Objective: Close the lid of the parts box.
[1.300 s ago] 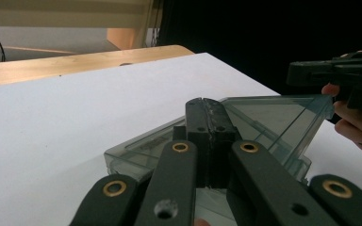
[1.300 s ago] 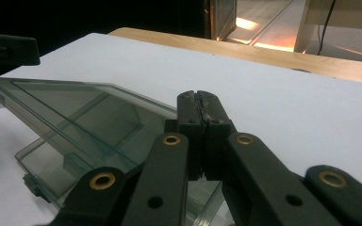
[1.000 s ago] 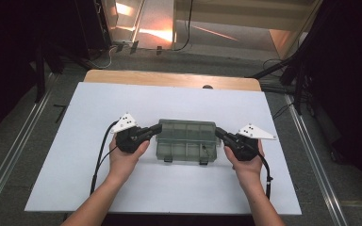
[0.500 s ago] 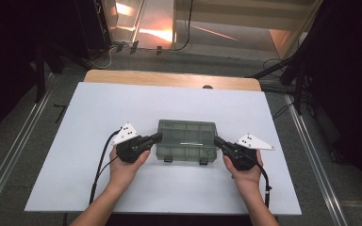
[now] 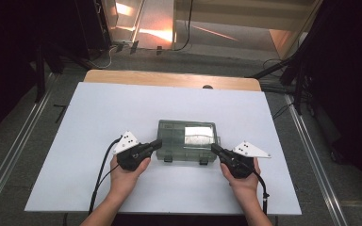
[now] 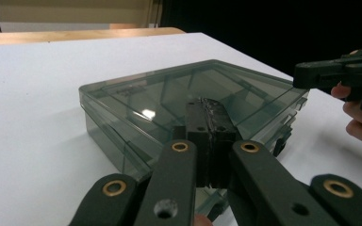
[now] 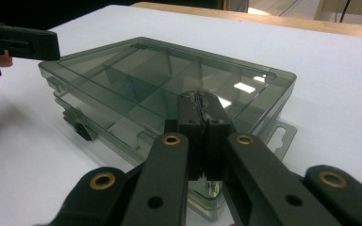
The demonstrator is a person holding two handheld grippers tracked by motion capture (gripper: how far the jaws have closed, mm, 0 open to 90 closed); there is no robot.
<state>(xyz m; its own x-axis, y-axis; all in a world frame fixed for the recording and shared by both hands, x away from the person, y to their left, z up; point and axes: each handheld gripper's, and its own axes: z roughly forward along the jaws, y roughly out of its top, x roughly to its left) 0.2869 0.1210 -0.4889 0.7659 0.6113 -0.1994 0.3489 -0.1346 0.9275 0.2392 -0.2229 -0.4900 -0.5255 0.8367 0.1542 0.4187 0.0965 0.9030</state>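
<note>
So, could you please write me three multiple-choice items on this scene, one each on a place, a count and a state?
1. Where does the smoky grey see-through plastic compartment box lie?
A. on the white tabletop
B. on the floor
C. on a shelf

2. How many such boxes are there?
A. three
B. one
C. two

3. How does the box's lid stand?
A. taken off
B. propped open
C. closed flat

Answers:
1. A: white surface surrounds it in the high view.
2. B: a single box lies between the left gripper and right gripper.
3. C: the lid sits level on the base in both gripper views.
</note>
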